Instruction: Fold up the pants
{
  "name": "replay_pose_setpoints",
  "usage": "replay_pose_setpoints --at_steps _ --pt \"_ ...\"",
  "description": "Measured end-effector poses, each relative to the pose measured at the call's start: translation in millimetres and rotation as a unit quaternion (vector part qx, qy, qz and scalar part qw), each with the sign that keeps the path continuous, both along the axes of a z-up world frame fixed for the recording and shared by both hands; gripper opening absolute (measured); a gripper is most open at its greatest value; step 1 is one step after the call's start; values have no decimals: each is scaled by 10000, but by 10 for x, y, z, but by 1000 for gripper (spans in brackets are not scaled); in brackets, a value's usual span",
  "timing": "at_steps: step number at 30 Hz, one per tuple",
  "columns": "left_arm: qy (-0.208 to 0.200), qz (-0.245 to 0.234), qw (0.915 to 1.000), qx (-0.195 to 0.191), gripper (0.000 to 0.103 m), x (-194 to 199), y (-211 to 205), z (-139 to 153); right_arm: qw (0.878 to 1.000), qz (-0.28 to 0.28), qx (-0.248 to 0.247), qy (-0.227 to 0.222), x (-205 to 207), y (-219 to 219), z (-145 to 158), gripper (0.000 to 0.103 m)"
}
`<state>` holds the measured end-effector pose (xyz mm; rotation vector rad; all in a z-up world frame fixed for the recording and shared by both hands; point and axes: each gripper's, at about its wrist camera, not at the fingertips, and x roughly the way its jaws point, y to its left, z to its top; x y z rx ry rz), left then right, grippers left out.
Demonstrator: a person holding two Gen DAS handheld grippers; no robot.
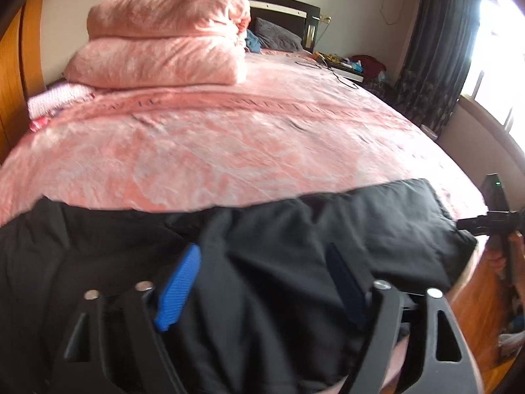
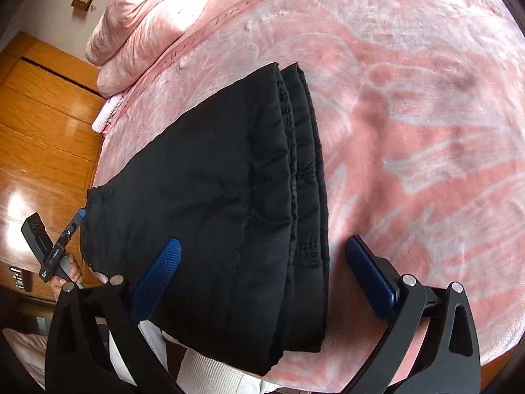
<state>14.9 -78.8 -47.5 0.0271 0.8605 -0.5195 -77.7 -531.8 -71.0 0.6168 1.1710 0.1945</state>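
Black padded pants lie folded along the near edge of the pink bed. In the right wrist view the pants show as a stacked bundle with several layered edges on their right side. My left gripper is open, its blue-padded fingers spread over the pants, fabric lying between them. My right gripper is open, one finger on the pants, the other over the bedcover. The left gripper also shows at the pants' far end in the right wrist view, and the right gripper's body shows in the left wrist view.
A folded pink quilt is stacked at the bed's far left. A dark headboard and pillow stand behind. A cluttered bedside table and dark curtains are at the right. Wooden floor and wooden wardrobe border the bed.
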Motion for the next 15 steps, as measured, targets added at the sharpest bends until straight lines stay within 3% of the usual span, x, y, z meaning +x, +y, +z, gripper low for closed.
replay_pose_setpoints --at_steps 1,2,3,5,7,11,15 --pt "101 -44 9999 -58 87 -46 -42 -43 9999 63 18 -96 5 28 11 92" --pt "197 -94 9997 -75 88 -81 -83 -96 9998 107 56 -166 12 58 21 74" --pt "305 -106 9995 -36 88 -126 -130 -177 9997 124 -6 -202 19 83 33 69" --pt "457 -72 9989 97 88 -174 -185 -335 9991 282 -136 -284 57 123 64 31" --pt "418 65 9990 140 89 -225 -214 -445 9987 280 150 -399 83 102 112 20" --pt "210 215 9993 235 91 -227 -364 -520 9939 532 -458 -853 123 212 485 14" --pt "250 111 9995 -179 92 -150 -529 -477 9898 484 -681 -1158 54 23 780 14"
